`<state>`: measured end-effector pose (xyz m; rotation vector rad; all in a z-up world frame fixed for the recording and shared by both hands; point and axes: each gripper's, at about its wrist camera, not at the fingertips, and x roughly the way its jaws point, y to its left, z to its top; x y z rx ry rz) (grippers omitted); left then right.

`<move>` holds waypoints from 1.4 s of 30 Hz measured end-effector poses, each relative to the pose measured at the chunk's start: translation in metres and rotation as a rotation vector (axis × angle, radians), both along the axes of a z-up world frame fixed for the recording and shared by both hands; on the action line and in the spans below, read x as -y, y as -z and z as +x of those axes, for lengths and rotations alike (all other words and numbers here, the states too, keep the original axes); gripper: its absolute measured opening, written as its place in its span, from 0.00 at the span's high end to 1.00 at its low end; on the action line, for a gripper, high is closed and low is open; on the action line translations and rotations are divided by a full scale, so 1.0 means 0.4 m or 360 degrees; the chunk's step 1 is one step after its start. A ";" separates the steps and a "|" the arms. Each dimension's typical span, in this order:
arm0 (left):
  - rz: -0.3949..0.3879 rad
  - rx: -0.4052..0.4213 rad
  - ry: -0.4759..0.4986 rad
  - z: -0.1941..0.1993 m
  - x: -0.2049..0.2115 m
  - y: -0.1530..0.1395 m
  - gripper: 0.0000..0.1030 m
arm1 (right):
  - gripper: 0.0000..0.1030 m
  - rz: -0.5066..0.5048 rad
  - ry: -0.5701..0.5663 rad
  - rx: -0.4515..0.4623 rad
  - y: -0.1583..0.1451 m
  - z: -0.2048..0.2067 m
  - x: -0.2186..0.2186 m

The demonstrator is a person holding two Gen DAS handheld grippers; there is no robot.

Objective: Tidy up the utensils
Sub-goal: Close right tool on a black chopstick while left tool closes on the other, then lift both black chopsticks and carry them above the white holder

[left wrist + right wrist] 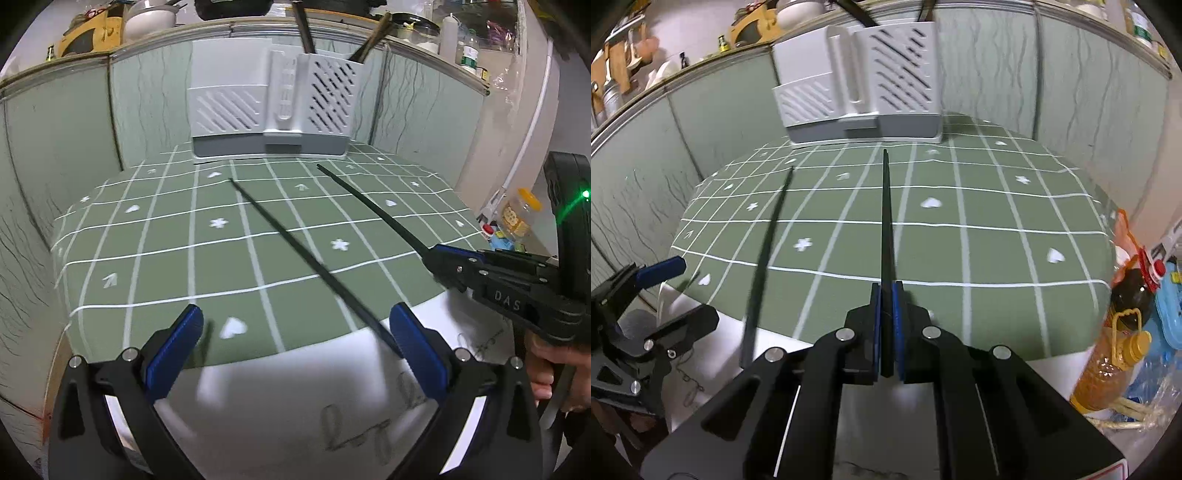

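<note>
Both grippers are black with blue finger pads, silver screws; the right gripper bears "DAS" and a green light.

Both wrist views angled down, close over table, facing white holder, shared.

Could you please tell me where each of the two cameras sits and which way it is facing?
Left wrist: on the left gripper, jaws open, tilted down over the green tablecloth toward the white utensil holder; the right gripper and a hand show.
Right wrist: on the right gripper, shut on a black chopstick, facing the same holder; the left gripper shows.
Shared: holder, tablecloth, both chopsticks.
</note>
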<state>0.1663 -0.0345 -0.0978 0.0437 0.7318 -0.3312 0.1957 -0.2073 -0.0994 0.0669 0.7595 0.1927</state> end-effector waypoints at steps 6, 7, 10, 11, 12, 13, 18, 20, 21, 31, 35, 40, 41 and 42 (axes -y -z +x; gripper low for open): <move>0.0028 -0.0055 0.0043 0.025 0.052 0.019 0.28 | 0.94 0.0012 0.0009 -0.0010 0.009 -0.011 0.033; 0.0043 -0.0055 0.0037 0.029 0.059 0.022 0.33 | 0.94 0.0014 0.0008 -0.0010 0.010 -0.014 0.034; 0.0085 -0.0033 0.0015 0.030 0.063 0.022 0.51 | 0.94 0.0021 0.0006 -0.0009 0.013 -0.017 0.036; 0.0084 -0.0036 0.0009 0.031 0.060 0.021 0.55 | 0.94 0.0022 0.0005 -0.0010 0.014 -0.018 0.036; 0.0080 -0.0041 0.0005 0.034 0.058 0.020 0.62 | 0.94 0.0023 0.0002 -0.0010 0.014 -0.021 0.036; 0.0087 -0.0044 -0.0004 0.035 0.054 0.019 0.67 | 0.94 0.0024 0.0000 -0.0011 0.014 -0.019 0.035; 0.0078 -0.0055 -0.0026 0.046 0.024 0.018 0.86 | 0.94 0.0026 -0.0010 -0.0007 0.017 -0.026 0.034; 0.0090 -0.0045 -0.0021 0.043 0.025 0.019 0.86 | 0.94 0.0009 -0.0009 -0.0002 0.017 -0.025 0.030; 0.0109 -0.0032 -0.0023 0.040 0.029 0.020 0.86 | 0.94 0.0001 -0.0007 -0.0002 0.016 -0.025 0.028; 0.0188 0.0026 -0.0048 0.027 0.032 0.021 0.93 | 0.94 -0.0066 0.0006 0.0020 0.017 -0.029 0.016; 0.0170 0.0048 -0.0045 0.023 0.008 0.006 0.93 | 0.94 -0.0037 0.0003 0.0017 0.011 -0.030 0.027; 0.0146 0.0090 -0.0040 0.009 -0.027 -0.027 0.93 | 0.94 -0.0034 -0.0011 0.0045 -0.026 -0.041 0.038; 0.0147 0.0096 -0.0040 0.008 -0.032 -0.033 0.93 | 0.94 -0.0034 -0.0018 0.0043 -0.032 -0.042 0.039; 0.0144 0.0099 -0.0043 0.008 -0.039 -0.041 0.93 | 0.94 -0.0029 -0.0025 0.0043 -0.041 -0.043 0.041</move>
